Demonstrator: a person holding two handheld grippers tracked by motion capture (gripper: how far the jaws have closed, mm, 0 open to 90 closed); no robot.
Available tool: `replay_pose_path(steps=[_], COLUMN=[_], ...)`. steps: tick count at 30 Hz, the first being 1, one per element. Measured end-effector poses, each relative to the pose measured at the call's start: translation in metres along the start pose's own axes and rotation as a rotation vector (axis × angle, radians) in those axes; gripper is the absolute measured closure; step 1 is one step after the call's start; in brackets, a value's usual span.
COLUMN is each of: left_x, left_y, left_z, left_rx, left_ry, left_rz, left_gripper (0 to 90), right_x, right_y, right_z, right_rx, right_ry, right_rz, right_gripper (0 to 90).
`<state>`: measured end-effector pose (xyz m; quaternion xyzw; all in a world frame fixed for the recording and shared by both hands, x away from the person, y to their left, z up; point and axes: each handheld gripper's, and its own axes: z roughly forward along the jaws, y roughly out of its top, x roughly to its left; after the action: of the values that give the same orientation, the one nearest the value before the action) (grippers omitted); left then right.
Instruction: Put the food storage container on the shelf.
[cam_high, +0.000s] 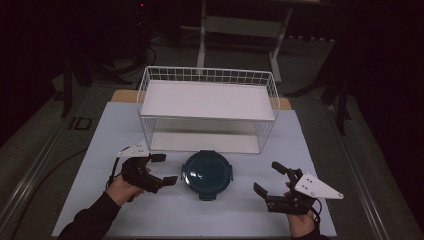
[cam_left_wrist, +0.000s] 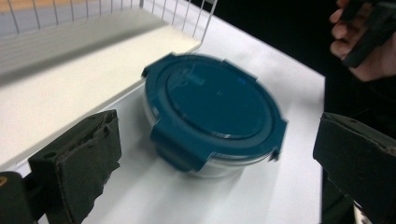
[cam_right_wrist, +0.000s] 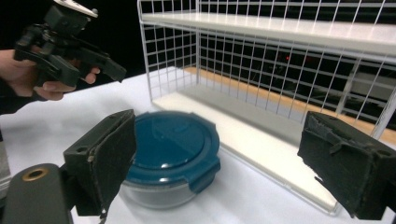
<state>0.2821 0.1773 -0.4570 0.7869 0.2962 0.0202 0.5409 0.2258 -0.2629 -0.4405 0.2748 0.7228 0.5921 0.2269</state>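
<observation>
Tools: left tool (cam_high: 166, 169) and right tool (cam_high: 267, 178), jaws wide apart, empty, flanking the box (cam_high: 207, 174) untouched on the bench (cam_high: 240, 215).

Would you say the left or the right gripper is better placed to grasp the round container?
Probably left: the left gripper sits open right beside the container, while the right gripper, also open, is farther away.

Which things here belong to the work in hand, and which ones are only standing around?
In the work:
- round food box with the teal lid, between both tools
- left tool, open, close to the box
- right tool, open, a little farther off
- wire shelf, probably, right behind the box

Only standing around:
- white stand on the floor behind the table
</observation>
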Motion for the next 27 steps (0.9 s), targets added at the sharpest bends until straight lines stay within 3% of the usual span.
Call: replay_pose_path(steps=[2, 6, 12, 17, 23, 25, 27], left_x=[-0.004, -0.012, -0.013, -0.01, 0.002, 0.004, 0.014], left_y=[0.005, 0.015, 0.022, 0.025, 0.019, 0.017, 0.012], left_z=[-0.003, -0.007, -0.004, 0.007, 0.024, 0.027, 0.035], left_rx=[-0.009, -0.029, -0.041, -0.018, -0.009, 0.0, 0.033], left_ry=[-0.005, 0.002, 0.005, -0.001, 0.019, 0.021, 0.027], left_rz=[-0.001, 0.013, -0.01, -0.019, -0.057, -0.075, -0.133], left_gripper=[1.4, 1.3, 1.4, 1.4, 1.4, 1.5, 1.6], right_x=[0.0, 0.003, 0.004, 0.004, 0.003, 0.004, 0.006], right_y=[0.002, 0.009, 0.016, 0.02, 0.019, 0.019, 0.017], right_z=[0.0, -0.001, -0.004, 0.0, 0.01, 0.011, 0.015], right_rx=[-0.006, -0.04, -0.091, -0.097, -0.056, -0.042, 0.0], right_ry=[-0.003, -0.057, -0.102, -0.081, 0.01, 0.015, -0.013], right_rz=[-0.004, -0.039, -0.056, -0.053, -0.007, -0.007, -0.019], right_gripper=[11.0, 11.0, 11.0, 13.2, 14.5, 14.5, 14.4])
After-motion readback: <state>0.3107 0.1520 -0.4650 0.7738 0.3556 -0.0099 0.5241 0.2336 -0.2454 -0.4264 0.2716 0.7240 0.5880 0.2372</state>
